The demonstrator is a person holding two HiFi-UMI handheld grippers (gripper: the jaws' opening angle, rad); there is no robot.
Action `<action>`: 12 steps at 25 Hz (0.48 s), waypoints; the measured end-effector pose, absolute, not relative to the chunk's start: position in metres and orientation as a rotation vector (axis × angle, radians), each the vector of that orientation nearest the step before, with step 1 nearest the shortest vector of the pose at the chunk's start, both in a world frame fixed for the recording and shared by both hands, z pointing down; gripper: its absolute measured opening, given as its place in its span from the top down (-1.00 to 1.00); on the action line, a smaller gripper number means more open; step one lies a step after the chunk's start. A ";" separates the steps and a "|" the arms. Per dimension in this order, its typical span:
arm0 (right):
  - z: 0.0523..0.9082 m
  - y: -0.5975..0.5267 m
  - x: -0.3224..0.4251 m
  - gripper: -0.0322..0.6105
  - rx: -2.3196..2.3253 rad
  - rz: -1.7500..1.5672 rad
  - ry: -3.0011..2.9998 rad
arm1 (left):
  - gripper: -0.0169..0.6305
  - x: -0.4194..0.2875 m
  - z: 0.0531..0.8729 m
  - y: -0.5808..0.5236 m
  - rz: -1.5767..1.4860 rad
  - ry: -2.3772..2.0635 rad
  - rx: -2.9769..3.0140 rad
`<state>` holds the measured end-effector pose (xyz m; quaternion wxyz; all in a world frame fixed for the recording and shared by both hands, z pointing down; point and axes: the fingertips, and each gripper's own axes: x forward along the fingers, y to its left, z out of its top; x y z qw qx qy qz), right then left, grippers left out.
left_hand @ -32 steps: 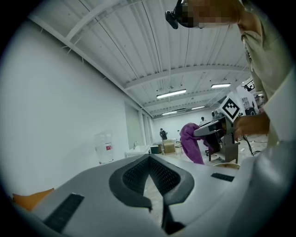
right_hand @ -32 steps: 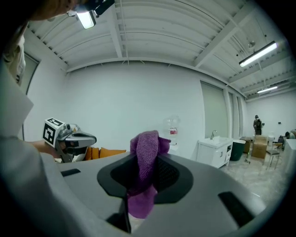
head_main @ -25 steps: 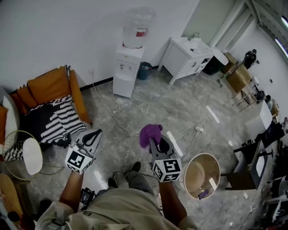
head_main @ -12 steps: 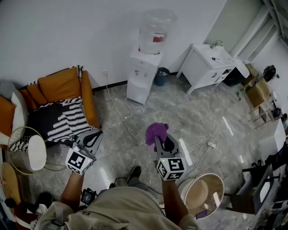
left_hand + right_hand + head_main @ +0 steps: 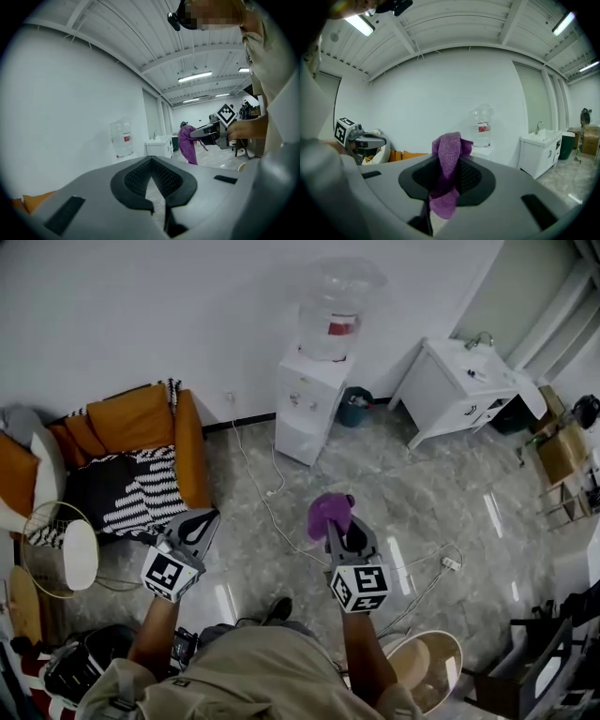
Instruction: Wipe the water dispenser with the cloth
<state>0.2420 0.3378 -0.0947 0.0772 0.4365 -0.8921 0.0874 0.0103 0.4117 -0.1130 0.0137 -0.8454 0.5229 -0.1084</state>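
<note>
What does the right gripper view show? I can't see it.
The right claw is shut on a purple cloth. Behind it, a water dispenser stands against a white wall, with a white sink cabinet to its right.

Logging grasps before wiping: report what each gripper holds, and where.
Right gripper pinches the purple cloth at its bunched middle, ends showing above and below. Left gripper is shut on nothing.

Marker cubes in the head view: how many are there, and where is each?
2. One marker cube sits on the left gripper, beside the sofa; the other on the right gripper, whose jaws pinch the purple cloth. None appears hidden.
</note>
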 end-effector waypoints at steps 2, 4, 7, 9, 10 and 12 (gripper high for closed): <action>-0.093 0.324 0.245 0.60 1.291 0.267 -2.684 | 0.90 0.015 -0.113 0.399 -0.350 1.640 -2.624; -0.091 0.310 0.248 0.61 1.281 0.273 -2.687 | 0.90 0.019 -0.115 0.387 -0.354 1.655 -2.624; -0.088 0.293 0.251 0.60 1.287 0.295 -2.681 | 0.90 0.024 -0.111 0.369 -0.371 1.630 -2.634; -0.085 0.285 0.250 0.60 1.298 0.304 -2.675 | 0.90 0.023 -0.106 0.357 -0.385 1.614 -2.646; -0.083 0.282 0.250 0.60 1.305 0.305 -2.670 | 0.90 0.023 -0.104 0.351 -0.387 1.616 -2.662; -0.080 0.276 0.251 0.60 1.323 0.305 -2.654 | 0.90 0.022 -0.102 0.338 -0.377 1.606 -2.687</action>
